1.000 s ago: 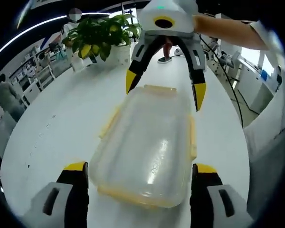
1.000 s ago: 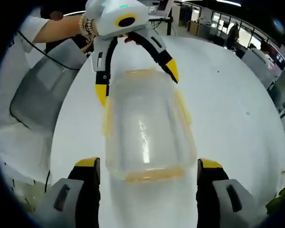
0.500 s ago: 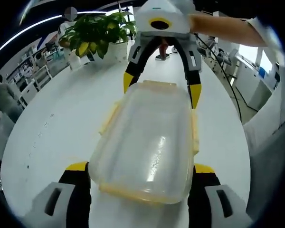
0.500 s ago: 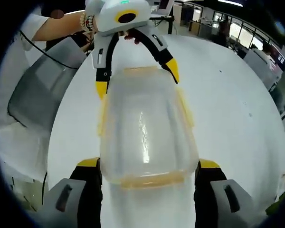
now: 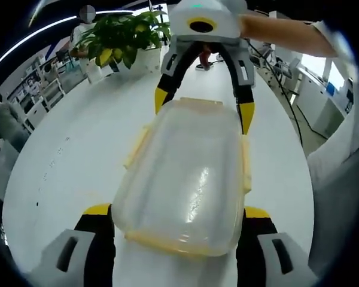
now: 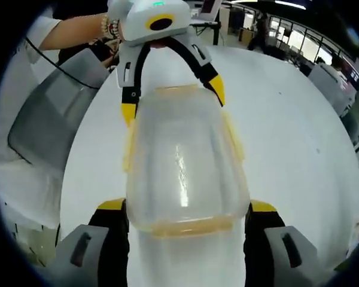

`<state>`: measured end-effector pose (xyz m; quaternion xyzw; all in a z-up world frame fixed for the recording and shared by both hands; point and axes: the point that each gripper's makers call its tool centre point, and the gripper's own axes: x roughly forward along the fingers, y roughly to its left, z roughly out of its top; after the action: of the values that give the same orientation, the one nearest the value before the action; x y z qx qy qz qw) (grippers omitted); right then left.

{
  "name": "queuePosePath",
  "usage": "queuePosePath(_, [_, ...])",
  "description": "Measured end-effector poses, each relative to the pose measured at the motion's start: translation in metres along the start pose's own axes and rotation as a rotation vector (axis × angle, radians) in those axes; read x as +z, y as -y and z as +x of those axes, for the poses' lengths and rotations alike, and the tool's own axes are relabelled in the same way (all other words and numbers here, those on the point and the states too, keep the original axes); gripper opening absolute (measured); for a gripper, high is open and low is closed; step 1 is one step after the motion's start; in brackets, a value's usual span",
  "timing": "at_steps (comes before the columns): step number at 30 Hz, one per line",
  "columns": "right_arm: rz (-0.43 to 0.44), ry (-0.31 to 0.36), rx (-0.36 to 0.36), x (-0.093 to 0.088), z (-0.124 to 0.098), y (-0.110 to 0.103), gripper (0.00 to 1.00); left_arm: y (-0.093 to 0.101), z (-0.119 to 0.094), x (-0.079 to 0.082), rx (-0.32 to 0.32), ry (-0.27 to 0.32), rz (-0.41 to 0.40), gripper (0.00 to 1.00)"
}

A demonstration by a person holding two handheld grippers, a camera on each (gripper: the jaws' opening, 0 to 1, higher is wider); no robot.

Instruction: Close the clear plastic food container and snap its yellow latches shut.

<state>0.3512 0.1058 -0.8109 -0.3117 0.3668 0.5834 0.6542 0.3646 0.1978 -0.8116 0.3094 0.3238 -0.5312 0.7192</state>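
container [image 5: 185, 179] between both jaws' tips, plant [image 5: 122, 39] perhaps behind

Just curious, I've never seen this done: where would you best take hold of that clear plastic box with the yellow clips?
Grip the clear plastic food container across its short ends, one gripper from each end, as the left gripper and right gripper now straddle it. It lies flat and long on the white table, and the ends are narrow enough to fit between open fingers.
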Motion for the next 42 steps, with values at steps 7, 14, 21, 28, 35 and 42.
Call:
queuePosePath(7, [-0.007, 0.005, 0.006, 0.023, 0.014, -0.009, 0.77, 0.0, -0.018, -0.024, 0.005, -0.023, -0.004, 0.81])
queuePosePath(14, [-0.017, 0.009, 0.019, 0.051, 0.031, -0.023, 0.76, 0.0, -0.04, -0.054, 0.005, -0.05, -0.011, 0.81])
queuePosePath(21, [-0.025, -0.013, 0.021, 0.077, 0.049, -0.037, 0.76, 0.002, -0.061, -0.081, 0.008, -0.047, -0.015, 0.81])
queuePosePath(28, [-0.031, -0.03, 0.023, 0.099, 0.064, -0.048, 0.76, 0.003, -0.079, -0.105, 0.012, -0.026, -0.024, 0.81])
queuePosePath(35, [-0.029, -0.024, 0.022, 0.122, 0.079, -0.06, 0.76, 0.003, -0.097, -0.128, 0.011, -0.025, -0.021, 0.81])
queuePosePath(42, [-0.03, -0.035, 0.021, 0.141, 0.092, -0.067, 0.76, 0.002, -0.111, -0.146, 0.013, -0.016, -0.024, 0.81])
